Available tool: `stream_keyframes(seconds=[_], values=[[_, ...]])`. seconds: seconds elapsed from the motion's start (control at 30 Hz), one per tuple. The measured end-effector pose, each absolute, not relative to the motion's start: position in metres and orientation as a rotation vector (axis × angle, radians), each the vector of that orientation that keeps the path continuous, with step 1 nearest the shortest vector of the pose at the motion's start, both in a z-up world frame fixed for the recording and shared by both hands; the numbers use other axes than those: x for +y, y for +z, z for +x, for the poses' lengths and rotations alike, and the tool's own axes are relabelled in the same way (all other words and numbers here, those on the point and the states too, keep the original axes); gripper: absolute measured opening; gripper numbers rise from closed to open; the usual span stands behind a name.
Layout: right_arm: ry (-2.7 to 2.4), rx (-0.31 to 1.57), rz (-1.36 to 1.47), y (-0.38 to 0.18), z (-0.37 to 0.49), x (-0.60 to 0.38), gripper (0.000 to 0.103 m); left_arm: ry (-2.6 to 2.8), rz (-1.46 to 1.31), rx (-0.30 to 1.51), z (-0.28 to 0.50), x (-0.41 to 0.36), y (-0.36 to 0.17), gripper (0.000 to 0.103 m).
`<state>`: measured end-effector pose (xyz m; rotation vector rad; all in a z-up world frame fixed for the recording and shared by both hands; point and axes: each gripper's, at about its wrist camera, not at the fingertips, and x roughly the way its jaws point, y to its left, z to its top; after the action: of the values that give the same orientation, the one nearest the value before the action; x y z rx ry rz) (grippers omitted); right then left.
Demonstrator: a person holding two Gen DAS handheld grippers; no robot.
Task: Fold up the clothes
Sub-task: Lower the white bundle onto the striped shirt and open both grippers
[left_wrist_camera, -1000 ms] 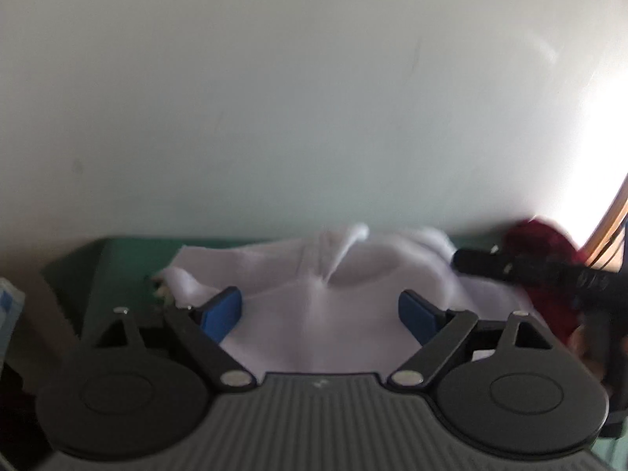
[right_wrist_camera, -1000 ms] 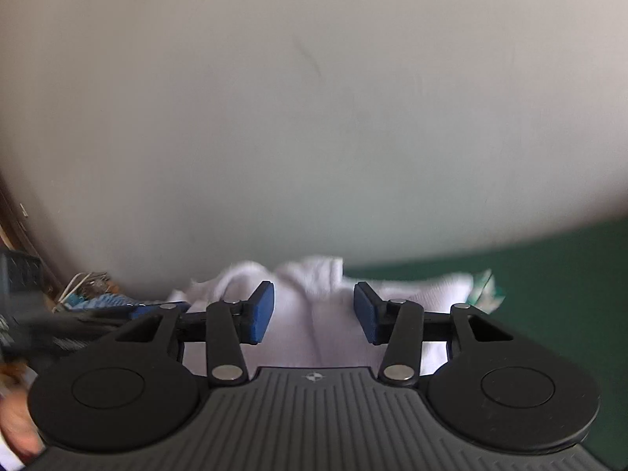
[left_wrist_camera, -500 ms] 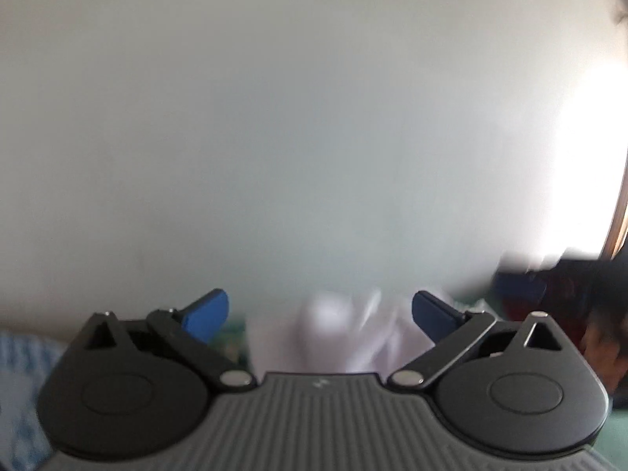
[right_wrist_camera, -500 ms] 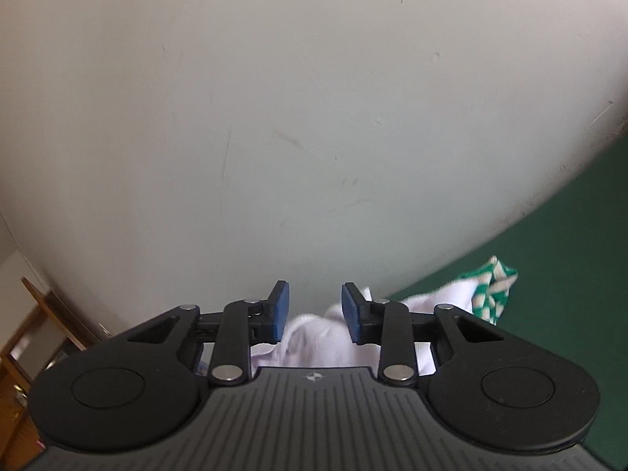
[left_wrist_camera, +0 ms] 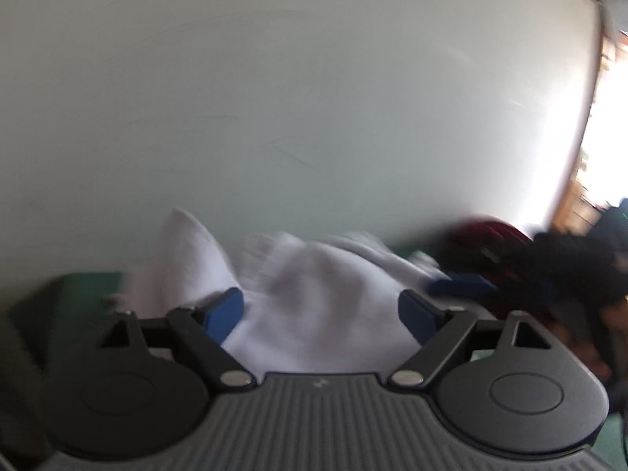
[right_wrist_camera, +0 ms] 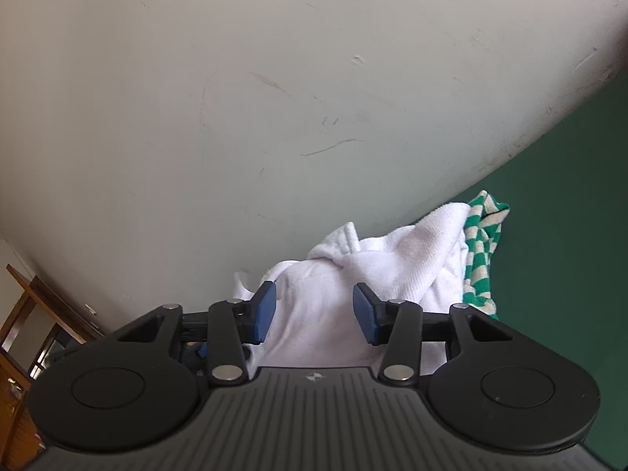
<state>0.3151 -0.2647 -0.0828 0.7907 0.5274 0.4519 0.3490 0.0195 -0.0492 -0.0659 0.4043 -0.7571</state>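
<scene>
A crumpled white garment point(left_wrist_camera: 314, 298) lies in a heap on a green surface point(left_wrist_camera: 78, 286) against a pale wall. My left gripper point(left_wrist_camera: 320, 316) hovers open just in front of it, blue pads wide apart and the cloth showing between them. In the right wrist view the same white garment point(right_wrist_camera: 373, 267) bunches up with a green-and-white checked cloth point(right_wrist_camera: 481, 251) tucked at its right side. My right gripper point(right_wrist_camera: 314, 316) is open, its pads on either side of the white cloth but not pinching it.
The pale wall point(right_wrist_camera: 274, 98) rises directly behind the heap. A dark red garment point(left_wrist_camera: 494, 235) and the other gripper's dark body point(left_wrist_camera: 569, 267) sit to the right in the left wrist view. Open green surface point(right_wrist_camera: 569, 196) spreads right; wooden furniture point(right_wrist_camera: 27, 314) stands at the far left.
My right gripper's pads have spread wider than half a second ago. Both views have swung back down onto the white heap; the left view is blurred from motion.
</scene>
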Motion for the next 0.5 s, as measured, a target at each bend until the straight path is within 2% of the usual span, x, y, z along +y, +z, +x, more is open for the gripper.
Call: stream_keyframes(seconds=[0.07, 0.27, 0.37, 0.5], values=[[0.447, 0.546, 0.791, -0.085, 0.317, -0.265, 0.046, -0.732, -0.077, 0.372, 0.344, 0.024, -0.047, 0.101], [0.441, 0.536, 0.677, -0.073, 0.313, -0.253, 0.043, -0.655, -0.110, 0.276, 0.330, 0.037, -0.041, 0.097], [0.441, 0.512, 0.597, -0.064, 0.306, -0.240, 0.044, -0.617, -0.127, 0.228, 0.323, 0.043, -0.037, 0.101], [0.437, 0.548, 0.630, -0.074, 0.312, -0.267, 0.041, -0.654, -0.097, 0.332, 0.340, 0.015, -0.047, 0.101]])
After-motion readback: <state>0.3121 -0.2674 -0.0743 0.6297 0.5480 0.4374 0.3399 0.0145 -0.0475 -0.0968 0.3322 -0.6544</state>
